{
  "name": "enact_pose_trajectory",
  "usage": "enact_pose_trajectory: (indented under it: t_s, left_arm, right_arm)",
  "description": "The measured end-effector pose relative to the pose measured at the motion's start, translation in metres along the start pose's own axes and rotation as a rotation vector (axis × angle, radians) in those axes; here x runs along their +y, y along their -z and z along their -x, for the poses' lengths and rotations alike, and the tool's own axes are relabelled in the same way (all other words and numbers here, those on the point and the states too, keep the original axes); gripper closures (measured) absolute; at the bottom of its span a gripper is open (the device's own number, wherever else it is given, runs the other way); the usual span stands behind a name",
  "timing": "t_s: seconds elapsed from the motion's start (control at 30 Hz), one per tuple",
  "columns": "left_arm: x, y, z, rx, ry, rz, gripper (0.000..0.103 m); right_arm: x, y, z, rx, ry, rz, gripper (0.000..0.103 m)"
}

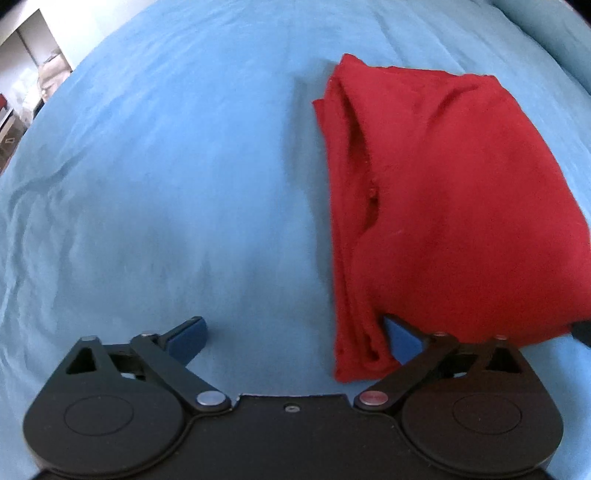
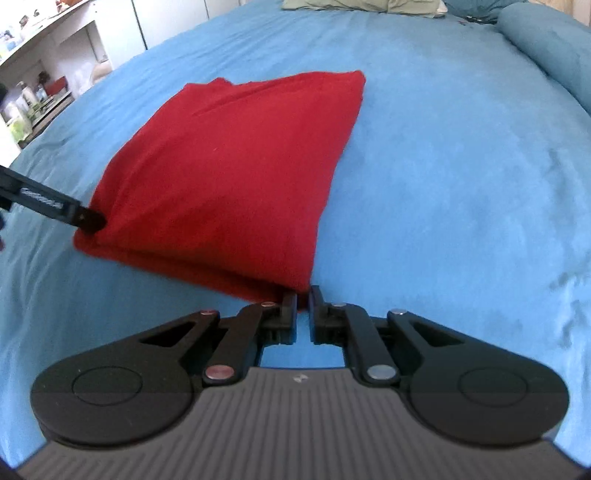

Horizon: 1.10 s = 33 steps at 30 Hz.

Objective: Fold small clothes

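A folded red garment lies on the blue bedsheet. My left gripper is open; its right fingertip touches the garment's near left corner and the left fingertip rests on bare sheet. In the right wrist view the garment lies ahead to the left. My right gripper is shut on the garment's near right corner. The left gripper's finger shows at the garment's near left corner.
A rolled blue blanket or pillow lies at the far right of the bed. A greenish pillow lies at the head. Shelves with clutter stand beyond the bed's left edge.
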State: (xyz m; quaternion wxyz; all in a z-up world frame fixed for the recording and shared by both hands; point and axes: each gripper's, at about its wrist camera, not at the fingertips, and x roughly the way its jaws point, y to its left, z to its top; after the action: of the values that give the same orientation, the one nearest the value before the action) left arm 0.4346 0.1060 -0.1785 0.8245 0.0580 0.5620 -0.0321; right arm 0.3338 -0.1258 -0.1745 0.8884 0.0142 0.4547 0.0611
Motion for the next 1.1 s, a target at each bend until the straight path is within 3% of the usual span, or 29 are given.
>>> enact_pose_trajectory:
  t_s: [0.07,0.13,0.3,0.47,0.6,0.8,1.1]
  left_arm:
    - [0.005,-0.001,-0.003,0.009,0.017,0.017,0.0]
    - [0.006,0.0,-0.002,0.01,0.02,0.015,0.0]
    - [0.001,-0.006,0.019,-0.004,-0.008,0.03,0.001]
    - [0.001,-0.031,0.03,-0.045,0.058,-0.002,0.001]
    - [-0.002,-0.06,0.013,-0.041,0.142,-0.028,0.001]
    - [0.005,-0.096,-0.019,-0.025,0.306,0.071,0.008]
    - [0.004,-0.11,-0.044,-0.008,0.369,0.093,0.019]
  right_arm:
    - [-0.004,0.001,0.006,0.013,-0.021,-0.011,0.04]
    - [-0.007,0.003,0.02,-0.011,-0.061,-0.014,0.028]
    - [0.0,-0.008,0.039,-0.01,-0.112,0.002,0.026]
    - [-0.004,-0.049,0.052,-0.086,-0.197,-0.049,0.0]
    - [-0.008,-0.084,0.041,-0.086,-0.211,-0.025,0.0]
    - [-0.041,-0.12,-0.032,0.076,-0.234,-0.175,0.0]
    - [-0.072,-0.125,-0.09,0.149,-0.265,-0.392,0.008]
